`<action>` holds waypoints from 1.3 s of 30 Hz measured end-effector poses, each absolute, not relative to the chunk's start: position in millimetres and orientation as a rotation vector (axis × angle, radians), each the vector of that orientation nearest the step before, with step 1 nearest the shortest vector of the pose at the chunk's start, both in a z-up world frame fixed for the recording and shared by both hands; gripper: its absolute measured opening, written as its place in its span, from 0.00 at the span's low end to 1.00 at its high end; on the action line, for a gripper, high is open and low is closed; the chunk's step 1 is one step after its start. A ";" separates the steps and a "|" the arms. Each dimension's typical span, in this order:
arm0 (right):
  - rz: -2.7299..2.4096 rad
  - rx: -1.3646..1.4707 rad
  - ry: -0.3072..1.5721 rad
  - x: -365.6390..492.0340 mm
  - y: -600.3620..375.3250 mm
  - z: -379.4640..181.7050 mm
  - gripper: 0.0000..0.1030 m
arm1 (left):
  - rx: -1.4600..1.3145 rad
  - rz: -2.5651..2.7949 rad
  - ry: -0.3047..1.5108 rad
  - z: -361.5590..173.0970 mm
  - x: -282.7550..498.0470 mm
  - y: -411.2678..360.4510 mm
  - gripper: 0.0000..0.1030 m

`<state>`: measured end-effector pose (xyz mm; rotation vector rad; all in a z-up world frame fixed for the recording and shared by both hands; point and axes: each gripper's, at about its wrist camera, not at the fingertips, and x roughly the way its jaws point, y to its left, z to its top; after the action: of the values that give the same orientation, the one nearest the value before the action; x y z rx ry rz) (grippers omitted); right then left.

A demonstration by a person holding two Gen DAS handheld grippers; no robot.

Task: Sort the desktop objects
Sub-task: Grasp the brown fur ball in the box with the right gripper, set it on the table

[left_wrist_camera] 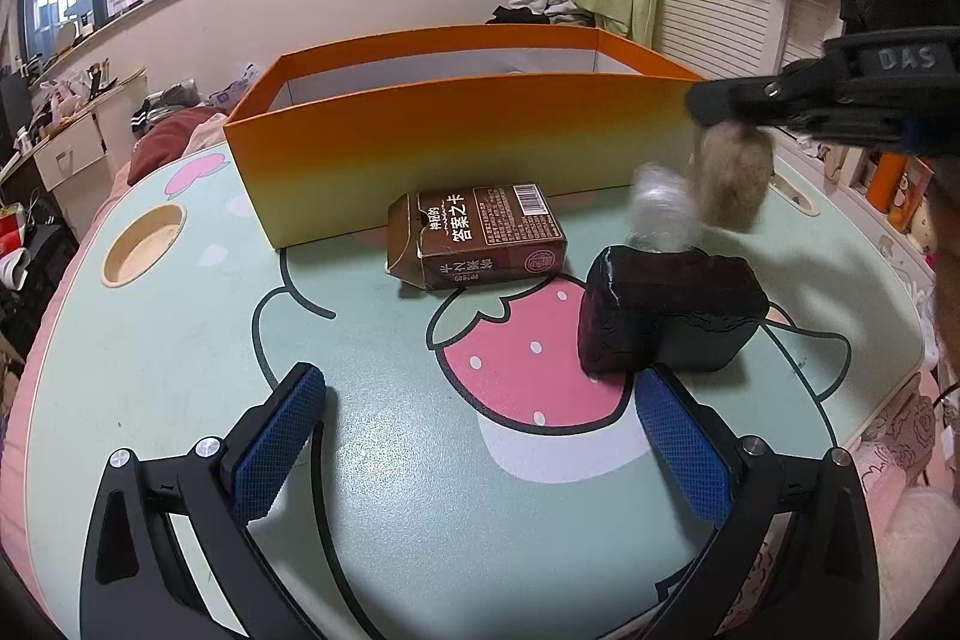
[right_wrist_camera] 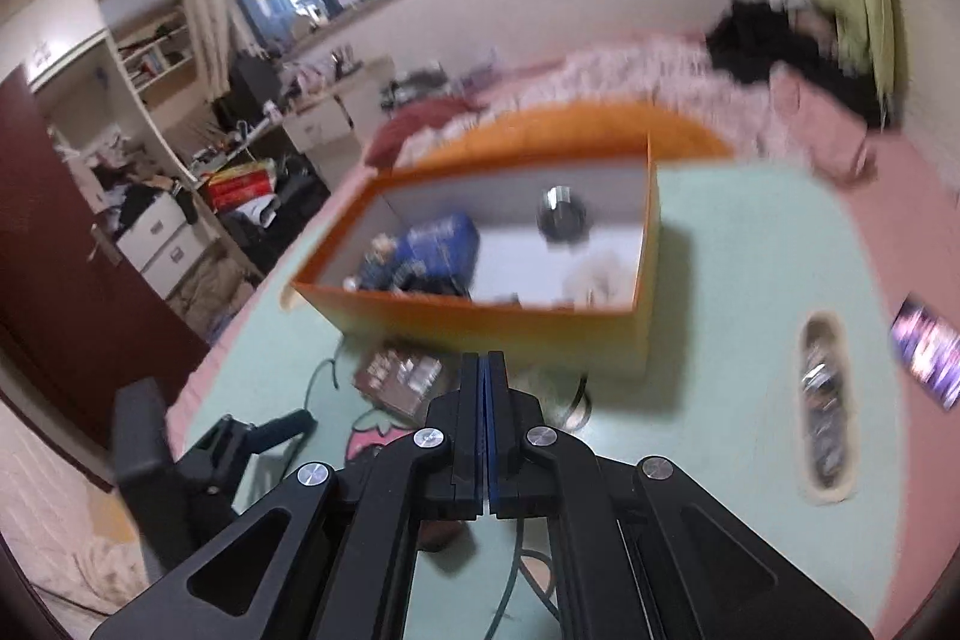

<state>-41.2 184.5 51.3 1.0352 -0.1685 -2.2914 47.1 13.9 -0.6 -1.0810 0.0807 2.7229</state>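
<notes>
Overhead, the right gripper (left_wrist_camera: 711, 109) is clamped on a fuzzy beige pom-pom (left_wrist_camera: 729, 184) beside the orange box (left_wrist_camera: 456, 142) — jaws pressed together. Below, the left gripper (left_wrist_camera: 480, 436) gapes wide and empty near a dark block (left_wrist_camera: 666, 310) — brown card box (left_wrist_camera: 477, 235) behind.

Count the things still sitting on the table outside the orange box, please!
2: a brown card box beside the orange box, and a dark block to its right. More may hide behind the box.

One orange box (left_wrist_camera: 456, 142), one brown card pack (left_wrist_camera: 480, 235), one dark block (left_wrist_camera: 666, 307), two tools.
</notes>
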 end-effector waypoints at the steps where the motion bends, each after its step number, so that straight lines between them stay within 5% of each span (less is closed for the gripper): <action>1: -2.283 1.013 -0.185 -41.4 184.3 50.2 0.04 | -1.081 2.723 0.080 -0.6 47.1 14.0 1.00; 3: -2.273 0.950 -0.244 -36.2 191.3 54.3 0.12 | -1.081 2.723 0.081 -0.7 47.1 14.1 1.00; 5: -2.281 0.891 -0.305 -27.3 202.2 59.2 0.65 | -1.081 2.723 0.080 -0.8 47.1 14.0 1.00; 6: -2.308 0.869 -0.299 -22.6 206.8 61.0 0.70 | -1.081 2.723 0.080 -0.8 47.1 14.0 1.00; 19: -2.351 1.007 0.067 42.9 255.0 23.0 0.70 | -1.080 2.722 0.080 -1.2 47.3 13.2 1.00; 26: -2.247 1.034 0.108 32.9 219.8 5.8 0.41 | -1.079 2.722 0.081 -1.2 47.8 12.2 1.00; 34: -2.294 0.967 0.015 -9.9 189.8 10.9 0.41 | -1.083 2.745 0.092 1.0 49.7 7.5 1.00; 39: -2.407 0.836 0.041 29.3 210.8 21.2 0.52 | -0.971 2.852 0.075 41.0 51.3 -9.2 1.00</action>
<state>29.3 210.8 21.2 0.8355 0.0405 -2.4065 51.3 -9.2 41.0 -0.9712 0.0753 2.8517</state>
